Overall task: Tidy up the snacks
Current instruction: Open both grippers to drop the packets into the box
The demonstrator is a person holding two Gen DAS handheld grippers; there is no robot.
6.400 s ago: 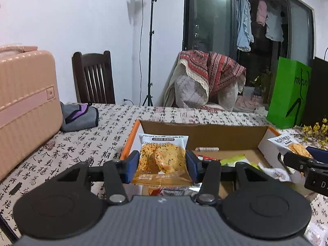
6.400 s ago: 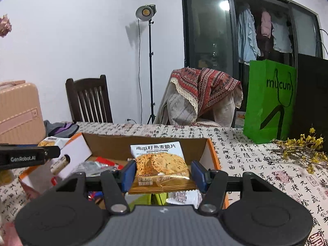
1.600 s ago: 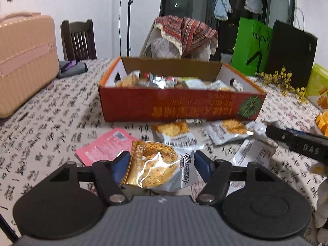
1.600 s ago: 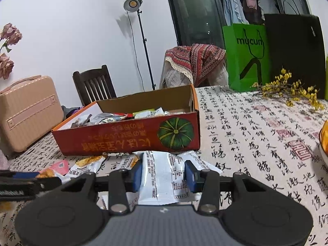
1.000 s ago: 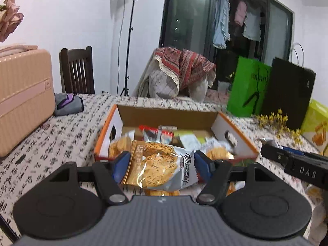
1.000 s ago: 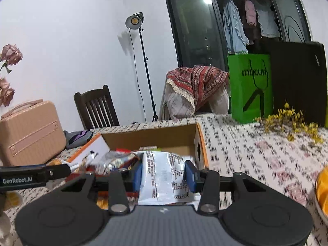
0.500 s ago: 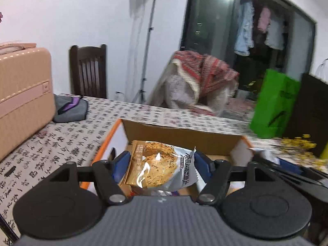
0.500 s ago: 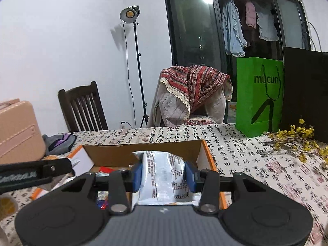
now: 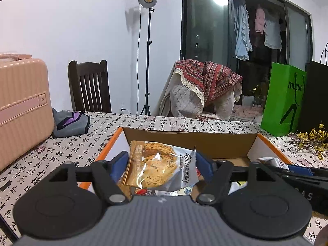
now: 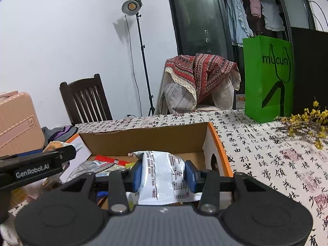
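An open cardboard box with orange rims lies on the calligraphy-print tablecloth, with several snack packets inside. My left gripper hovers over the box's left half. Its jaws are opening, and a cracker packet with a clear window still hangs between the blue pads, touching them. My right gripper is over the right half of the box. Its jaws are also opening, with a white packet still squeezed between the pads. A left gripper finger shows at the left of the right wrist view.
A pink suitcase and a grey pouch sit on the table's left. A green paper bag and yellow flower sprigs are at the right. Behind the table stand a wooden chair, a lamp stand and a draped chair.
Both grippers lifted their packets off the table in front of the box and carried them forward over its inside. The left pads now stand slightly wider apart.
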